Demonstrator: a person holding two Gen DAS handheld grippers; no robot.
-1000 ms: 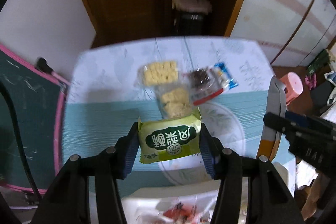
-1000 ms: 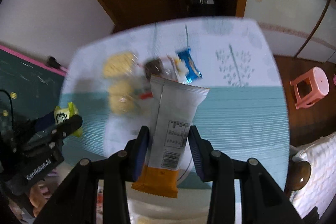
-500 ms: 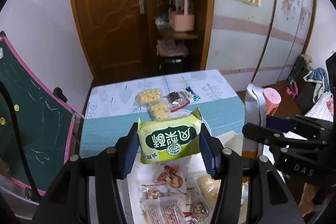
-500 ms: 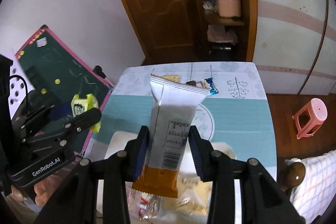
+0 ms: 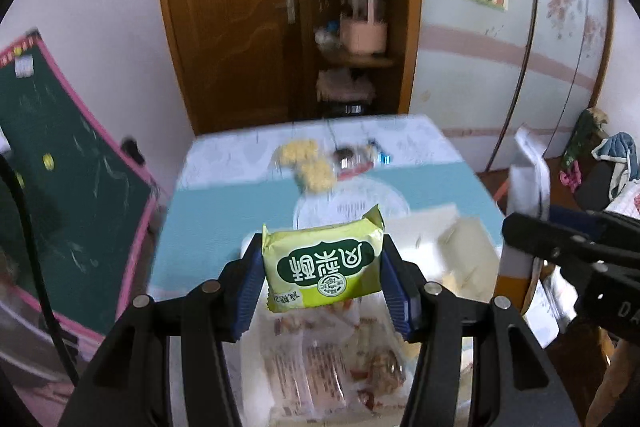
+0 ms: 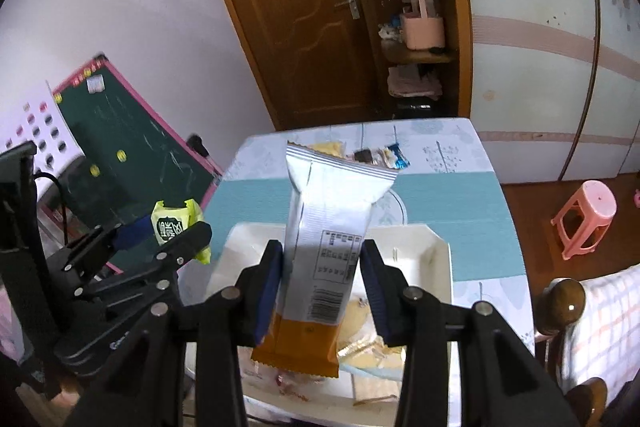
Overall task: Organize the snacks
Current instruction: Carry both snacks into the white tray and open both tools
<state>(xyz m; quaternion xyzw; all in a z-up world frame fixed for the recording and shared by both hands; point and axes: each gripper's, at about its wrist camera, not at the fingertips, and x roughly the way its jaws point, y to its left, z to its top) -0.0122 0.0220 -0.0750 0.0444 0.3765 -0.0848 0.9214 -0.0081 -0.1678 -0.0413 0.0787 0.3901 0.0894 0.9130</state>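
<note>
Left wrist view: the green-yellow snack packet (image 5: pixel 323 263), at frame centre, sits clamped broadside between the blue pads of the left gripper (image 5: pixel 322 281), its printed face toward the lens and upside down. It hangs above the white tray (image 5: pixel 472 247), which occupies the lower middle of the frame and already holds several wrapped snacks (image 5: pixel 320 359). Right wrist view: the silver-and-orange snack bar (image 6: pixel 320 255) stands nearly upright at frame centre, pinched at its lower half by the right gripper (image 6: pixel 322 285); the orange end points down toward the tray (image 6: pixel 442 259).

To do the step well, judging from the task, each packet should be lowered into a free patch of the tray and laid flat before release, one hand at a time, since the two grippers are near each other. The grip should stay light; both wrappers look soft and crushable.

Both grippers point forward and slightly downward over the near edge of the table (image 6: pixel 452 199), the left one at lower left of the right wrist view. Loose snacks (image 5: pixel 308 163) remain at the table's far end, upper centre, somewhat blurred.
</note>
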